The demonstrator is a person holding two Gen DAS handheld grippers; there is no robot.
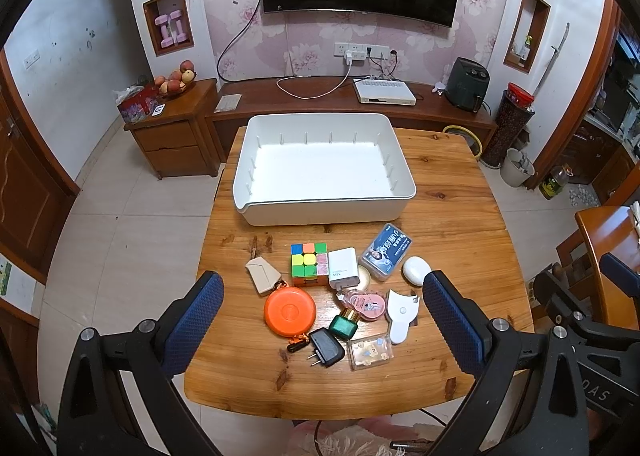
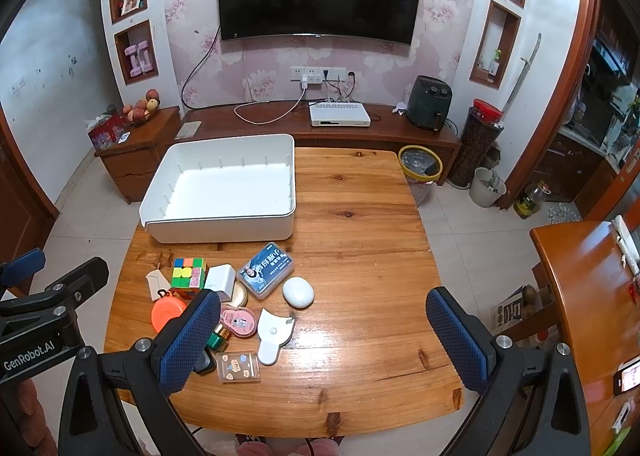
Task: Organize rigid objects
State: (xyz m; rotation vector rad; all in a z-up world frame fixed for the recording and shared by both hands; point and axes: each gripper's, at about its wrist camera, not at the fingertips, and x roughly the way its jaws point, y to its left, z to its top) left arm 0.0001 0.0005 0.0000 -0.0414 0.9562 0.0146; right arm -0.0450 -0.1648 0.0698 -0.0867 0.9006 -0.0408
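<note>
Both hand-held grippers hover above the near edge of the square wooden table [image 1: 460,216], the left gripper [image 1: 322,320] and the right gripper [image 2: 322,340] each spread wide with nothing between the blue pads. Below them lies a tight cluster: a clear plastic case [image 1: 370,351], a black plug adapter [image 1: 326,346], a round orange tape measure [image 1: 290,311], a white charger block [image 1: 343,267] and a multicoloured puzzle cube [image 1: 309,264]. In the right wrist view a blue pad hides most of the adapter. Beyond stands the empty white plastic tray [image 1: 256,160], with a yellow-rimmed bin [image 2: 420,164] past the table.
</note>
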